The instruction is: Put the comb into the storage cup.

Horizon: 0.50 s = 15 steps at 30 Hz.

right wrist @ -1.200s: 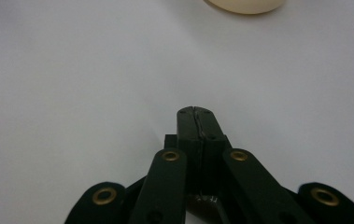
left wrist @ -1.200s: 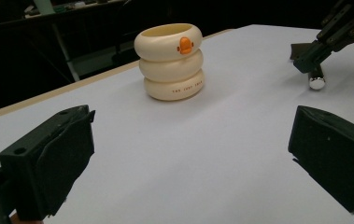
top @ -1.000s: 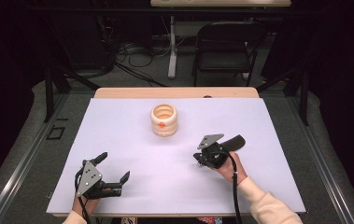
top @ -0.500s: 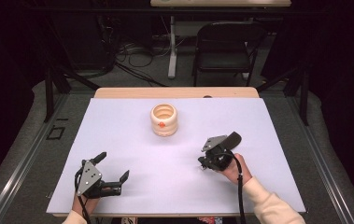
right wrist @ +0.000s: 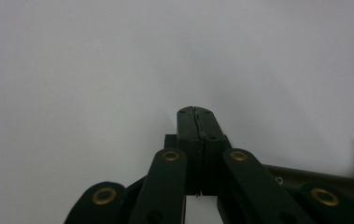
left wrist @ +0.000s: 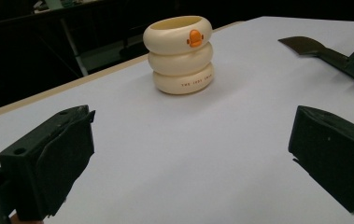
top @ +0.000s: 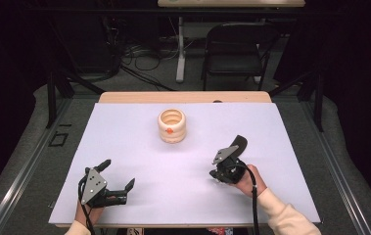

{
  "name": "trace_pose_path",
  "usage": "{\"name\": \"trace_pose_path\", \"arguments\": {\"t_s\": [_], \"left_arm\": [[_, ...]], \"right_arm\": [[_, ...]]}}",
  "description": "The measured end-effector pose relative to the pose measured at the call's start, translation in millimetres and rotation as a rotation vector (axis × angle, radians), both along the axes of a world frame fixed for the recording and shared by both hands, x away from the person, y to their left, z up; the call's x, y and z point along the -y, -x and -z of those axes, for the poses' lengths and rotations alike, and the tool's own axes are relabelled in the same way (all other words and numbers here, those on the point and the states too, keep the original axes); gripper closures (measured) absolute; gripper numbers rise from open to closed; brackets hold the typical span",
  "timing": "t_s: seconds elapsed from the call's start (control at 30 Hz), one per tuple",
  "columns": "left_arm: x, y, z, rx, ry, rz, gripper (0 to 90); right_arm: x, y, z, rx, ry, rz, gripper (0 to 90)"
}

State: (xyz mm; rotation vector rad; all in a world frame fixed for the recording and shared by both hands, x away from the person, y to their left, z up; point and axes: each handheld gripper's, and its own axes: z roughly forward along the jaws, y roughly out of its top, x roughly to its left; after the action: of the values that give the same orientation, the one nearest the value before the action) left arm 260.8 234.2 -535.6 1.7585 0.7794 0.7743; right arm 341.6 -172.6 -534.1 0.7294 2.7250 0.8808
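A cream holder [top: 172, 126] made of stacked rings, with a small orange mark, stands upright at the far middle of the white table [top: 124, 142]; it also shows in the left gripper view [left wrist: 180, 53]. My left gripper [top: 118, 172] rests at the near left, its jaws wide apart with nothing between them [left wrist: 191, 126]. My right gripper [top: 217, 175] is at the near right, its tips down near the table. Its pads meet pad on pad [right wrist: 195, 112]. A dark spatula-like tool [top: 238, 143] sticks out from it toward the far right; its handle [right wrist: 305, 179] passes under the jaws. I cannot tell whether the tool is clamped.
A wooden strip [top: 183, 97] runs along the table's far edge. Behind it on the dark floor are a black chair [top: 232, 44], a stand and cables. Metal rails flank the table on both sides.
The right gripper has shifted slightly toward the near edge and turned. The dark tool's blade has swung from pointing right to pointing far-right. The left gripper and the holder have not moved.
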Motion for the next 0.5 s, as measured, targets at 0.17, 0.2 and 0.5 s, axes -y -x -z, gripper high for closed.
{"name": "trace_pose_path", "arguments": {"t_s": [0.17, 0.2, 0.5], "left_arm": [[0.4, 0.4, -0.5, 0.002, -0.002, 0.002, 0.1], [0.4, 0.4, -0.5, 0.003, -0.001, 0.002, 0.1], [0.3, 0.5, -0.8, 0.005, 0.000, 0.004, 0.1]], "right_arm": [[1.7, 2.9, -0.9, -0.002, 0.006, -0.007, 90.0], [1.9, 4.6, -1.1, -0.011, 0.012, 0.000, 90.0], [8.6, 8.4, -2.8, -0.015, 0.022, 0.009, 90.0]]}}
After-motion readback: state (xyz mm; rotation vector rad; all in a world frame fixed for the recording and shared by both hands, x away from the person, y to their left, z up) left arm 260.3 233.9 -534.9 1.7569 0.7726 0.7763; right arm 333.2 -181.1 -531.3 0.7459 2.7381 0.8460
